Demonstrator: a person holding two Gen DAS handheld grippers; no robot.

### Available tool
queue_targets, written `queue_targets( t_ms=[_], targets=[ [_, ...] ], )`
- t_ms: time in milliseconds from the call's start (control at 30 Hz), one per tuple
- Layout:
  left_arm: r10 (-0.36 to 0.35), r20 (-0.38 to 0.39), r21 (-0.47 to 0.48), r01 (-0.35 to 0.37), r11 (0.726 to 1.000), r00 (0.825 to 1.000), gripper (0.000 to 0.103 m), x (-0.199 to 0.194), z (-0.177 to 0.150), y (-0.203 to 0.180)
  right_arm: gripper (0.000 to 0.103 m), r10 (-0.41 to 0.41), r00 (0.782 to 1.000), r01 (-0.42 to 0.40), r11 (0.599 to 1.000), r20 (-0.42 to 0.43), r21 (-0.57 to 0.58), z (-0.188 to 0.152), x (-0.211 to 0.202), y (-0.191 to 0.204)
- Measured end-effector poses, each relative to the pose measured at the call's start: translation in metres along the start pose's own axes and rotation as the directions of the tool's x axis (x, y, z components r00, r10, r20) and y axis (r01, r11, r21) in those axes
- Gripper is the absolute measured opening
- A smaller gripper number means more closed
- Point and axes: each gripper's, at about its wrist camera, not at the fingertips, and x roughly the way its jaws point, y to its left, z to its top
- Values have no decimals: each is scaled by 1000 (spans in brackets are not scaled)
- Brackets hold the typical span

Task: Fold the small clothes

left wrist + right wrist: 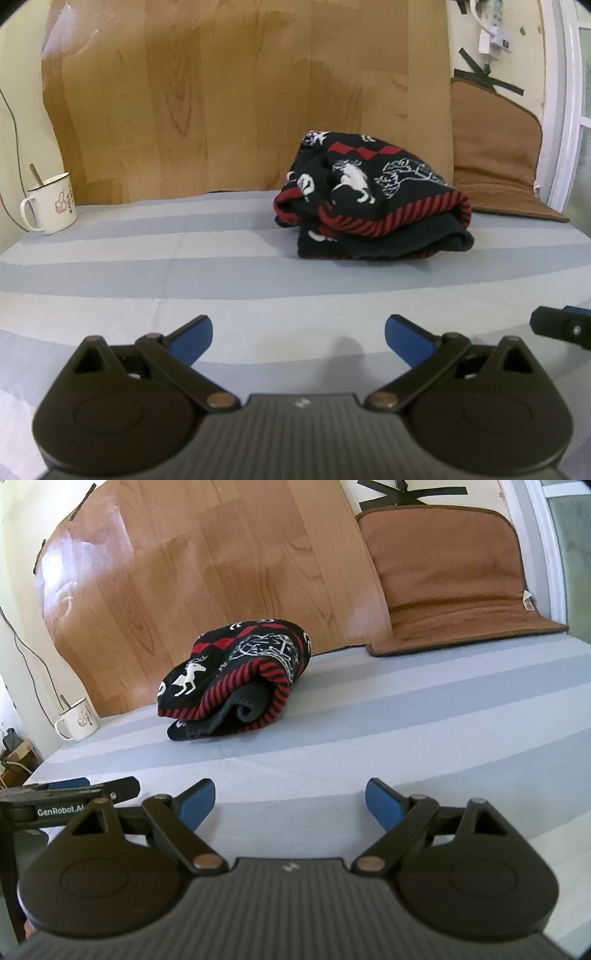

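A small black knit sweater [373,199] with red stripes and white reindeer lies folded in a bundle on the grey striped sheet [184,266], toward the back. It also shows in the right wrist view [236,679]. My left gripper [298,338] is open and empty, low over the sheet, well in front of the sweater. My right gripper [290,805] is open and empty, also in front of it and to its right. The right gripper's tip shows at the left view's right edge [561,325]; the left gripper shows at the right view's left edge [74,797].
A white enamel mug [50,203] with a spoon stands at the back left, also in the right wrist view [77,720]. A wood-pattern board [240,92] leans on the wall behind. A brown cushion mat [458,590] lies at the back right.
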Motion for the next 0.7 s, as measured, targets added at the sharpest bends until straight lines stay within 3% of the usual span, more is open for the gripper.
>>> queue_targets(
  t_ms=[700],
  targets=[
    [78, -2, -5, -78, 997, 997, 103, -2, -3, 2, 90, 7, 1000, -7, 1000, -8, 10, 1, 0, -2]
  ],
)
